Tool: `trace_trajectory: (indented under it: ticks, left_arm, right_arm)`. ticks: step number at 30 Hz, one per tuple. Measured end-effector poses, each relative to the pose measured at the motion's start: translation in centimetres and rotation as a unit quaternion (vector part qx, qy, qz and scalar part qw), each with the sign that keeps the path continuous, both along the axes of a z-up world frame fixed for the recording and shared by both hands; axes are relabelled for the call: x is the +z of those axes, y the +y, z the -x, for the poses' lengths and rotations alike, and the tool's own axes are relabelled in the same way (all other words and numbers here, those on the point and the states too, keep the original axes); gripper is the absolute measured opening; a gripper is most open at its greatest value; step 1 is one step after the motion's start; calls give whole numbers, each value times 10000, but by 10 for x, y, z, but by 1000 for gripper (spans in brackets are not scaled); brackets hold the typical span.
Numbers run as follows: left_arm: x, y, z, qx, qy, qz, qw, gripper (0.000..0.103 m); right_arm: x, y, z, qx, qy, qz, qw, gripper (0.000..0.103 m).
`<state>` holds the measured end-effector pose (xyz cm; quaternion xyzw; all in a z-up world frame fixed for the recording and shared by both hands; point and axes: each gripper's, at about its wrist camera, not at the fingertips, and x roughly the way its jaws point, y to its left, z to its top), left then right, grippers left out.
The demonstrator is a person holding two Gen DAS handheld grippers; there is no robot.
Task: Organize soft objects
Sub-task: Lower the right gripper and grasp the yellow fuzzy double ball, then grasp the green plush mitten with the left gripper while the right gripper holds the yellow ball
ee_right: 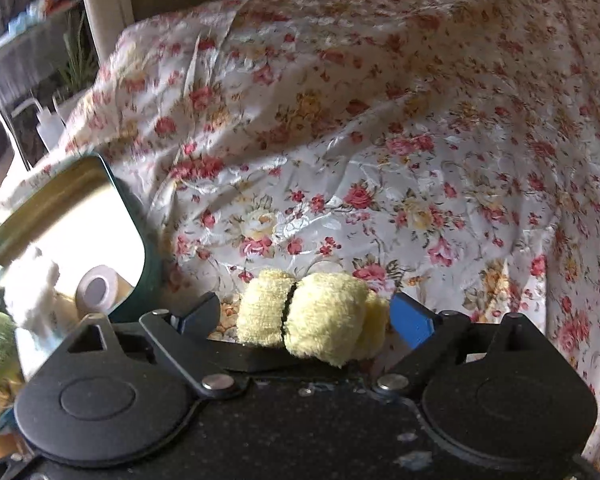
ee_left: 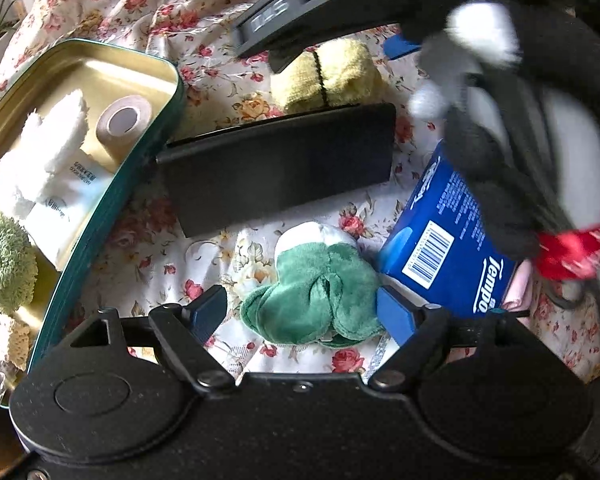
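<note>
Left wrist view: green tin tray [ee_left: 156, 152] on floral cloth [ee_left: 148, 8], soft items partly sorted.
Tray holds white towel [ee_left: 56, 136], tape roll [ee_left: 124, 120], white packets [ee_left: 66, 204], green scrunchie [ee_left: 4, 260], w/ beige netted item at near end. Left claw [ee_left: 305, 312] wide open, green plush [ee_left: 311, 292] between tips, not gripped. Right claw [ee_right: 307, 316] wide open around yellow towel roll [ee_right: 315, 316], pads not pressing. Tempo tissue pack [ee_left: 447, 240] just beside plush; black box [ee_left: 276, 168] behind.
</note>
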<state>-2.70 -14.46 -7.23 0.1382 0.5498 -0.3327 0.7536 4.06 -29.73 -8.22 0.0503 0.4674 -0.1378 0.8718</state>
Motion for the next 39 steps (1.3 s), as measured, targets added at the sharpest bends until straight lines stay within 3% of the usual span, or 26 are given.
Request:
trace_trajectory:
  ticks: [4,8,11,21,30,33,37,39]
  left_arm:
    - [-1,-1,0,-32,23,-10,10000,80]
    - [0,-1,-4,16,10,39,10000,81]
    - [1,-2,-8,80,-56,69,9999,84]
    - [-6,-12,-3,2,-83,1,10000,85]
    - [-11,-20,0,28,98,-14,9999,84]
    - [-12,-17,-3,80,274,81,9996,78]
    - [-15,-11,-9,177,658,255,9974,60]
    - [-17,-10,-9,202,655,169,9975,54]
  right_arm:
    - [-16,0,-9,-69,228,149,9996,91]
    - [-24,-18,-4,-198,137,-541,9982,56]
    - [-9,-26,6,-301,-86,-819,9961,39]
    - [33,-47,67,-848,-765,-1143,9869,36]
    - [56,-51,129,-946,-1218,-1320,9792,36]
    - [51,-53,140,-1048,-1194,-1344,9781,36]
    - [36,-65,142,-1235,-1061,-1741,9712,36]
    - [34,-67,142,-1273,-1044,-1748,9707,36]
